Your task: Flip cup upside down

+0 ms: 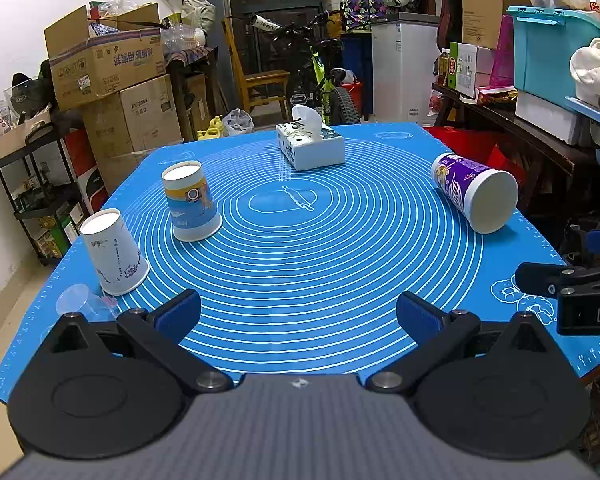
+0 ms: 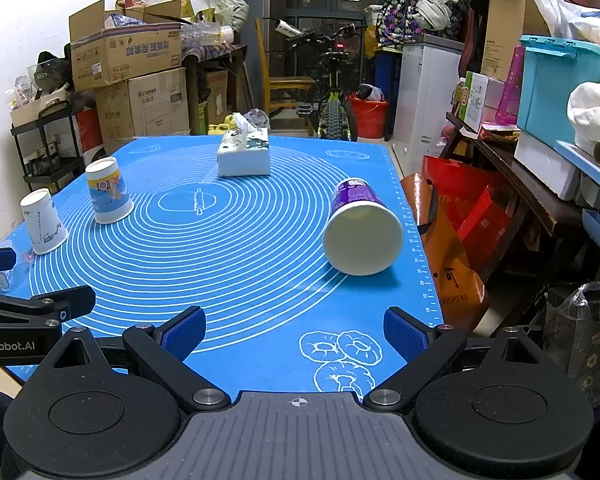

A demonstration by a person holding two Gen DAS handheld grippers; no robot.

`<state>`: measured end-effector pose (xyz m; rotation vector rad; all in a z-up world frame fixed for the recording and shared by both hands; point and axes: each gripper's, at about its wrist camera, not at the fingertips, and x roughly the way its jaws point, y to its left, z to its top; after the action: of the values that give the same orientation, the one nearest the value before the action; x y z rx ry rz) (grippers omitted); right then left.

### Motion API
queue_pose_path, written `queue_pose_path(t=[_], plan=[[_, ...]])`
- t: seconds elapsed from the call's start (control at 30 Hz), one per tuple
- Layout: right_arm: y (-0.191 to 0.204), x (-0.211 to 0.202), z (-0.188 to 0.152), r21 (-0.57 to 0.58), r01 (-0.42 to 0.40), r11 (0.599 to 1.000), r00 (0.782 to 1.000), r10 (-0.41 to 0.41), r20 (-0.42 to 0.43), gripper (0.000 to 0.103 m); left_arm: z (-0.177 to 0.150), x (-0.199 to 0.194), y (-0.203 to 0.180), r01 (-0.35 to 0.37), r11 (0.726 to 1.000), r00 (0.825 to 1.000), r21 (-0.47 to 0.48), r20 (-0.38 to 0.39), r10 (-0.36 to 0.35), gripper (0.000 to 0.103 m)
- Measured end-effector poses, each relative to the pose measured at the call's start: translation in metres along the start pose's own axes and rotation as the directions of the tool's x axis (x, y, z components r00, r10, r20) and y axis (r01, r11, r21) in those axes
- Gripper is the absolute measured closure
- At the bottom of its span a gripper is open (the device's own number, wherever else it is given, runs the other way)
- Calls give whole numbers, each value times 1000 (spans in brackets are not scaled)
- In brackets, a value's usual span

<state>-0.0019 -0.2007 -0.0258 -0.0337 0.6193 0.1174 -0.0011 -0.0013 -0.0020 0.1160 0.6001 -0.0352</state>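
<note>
At the right of the left-wrist frame, on the blue mat [image 1: 300,280], we find the purple cup [image 1: 474,194] lying on its side, its wide end facing us; in the right-wrist view it sits right of centre. Two other cups, the white cup [image 1: 114,252] and the yellow-and-blue cup [image 1: 192,202], already stand inverted at the left, and a tissue box [image 1: 310,148] rests near the far edge. Both the left gripper [image 1: 298,314] and the right gripper [image 2: 294,330] hover low with fingers spread wide, holding nothing. We judge the approach is in hand (nothing grasped yet); next the right gripper should reach the purple cup, pinch its wall, and set it rim-down.
</note>
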Motion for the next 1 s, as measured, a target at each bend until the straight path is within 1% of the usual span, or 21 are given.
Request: queue_pose_path(t=[0.07,0.17,0.2,0.3,0.33,0.43,0.47,0.67,0.77,0.87,1.0], plan=[[0,-4,5,0,0,1000,1000,0,-1,7,0,0,0,0,1000,1000,1,0,0,1],[0,1,1,0,-1,1000,1000,1,1,7,0,0,0,0,1000,1000,-2,-1,0,1],[1,-4,6,0,0,1000,1000,0,0,7,0,0,0,1,1000,1000,-4,-2,-1,1],[-5,-2,-1,1,0,1000,1000,0,3,7,1,-1,0,3,1000,1000,-4,-1,-3,1],[-10,-5,5,3,0,1000,1000,0,4,7,1,-1,0,3,1000,1000,-3,-2,-3,0],[-12,-10,10,8,0,1000,1000,0,11,7,2,0,0,2,1000,1000,-1,-3,-2,0],[-9,-15,17,9,1,1000,1000,-1,14,7,2,0,0,3,1000,1000,-2,-4,-3,1],[-26,-17,23,30,15,999,999,-17,41,7,18,9,-11,15,1000,1000,15,18,-16,0],[-39,-15,28,41,34,999,998,-37,53,7,28,20,-22,38,999,999,18,19,-38,0],[-57,-13,33,61,57,996,995,-62,73,7,41,34,-33,72,997,997,-3,26,-72,1],[-84,-10,42,97,84,992,990,-94,101,7,62,53,-58,125,992,991,-1,45,-125,0]])
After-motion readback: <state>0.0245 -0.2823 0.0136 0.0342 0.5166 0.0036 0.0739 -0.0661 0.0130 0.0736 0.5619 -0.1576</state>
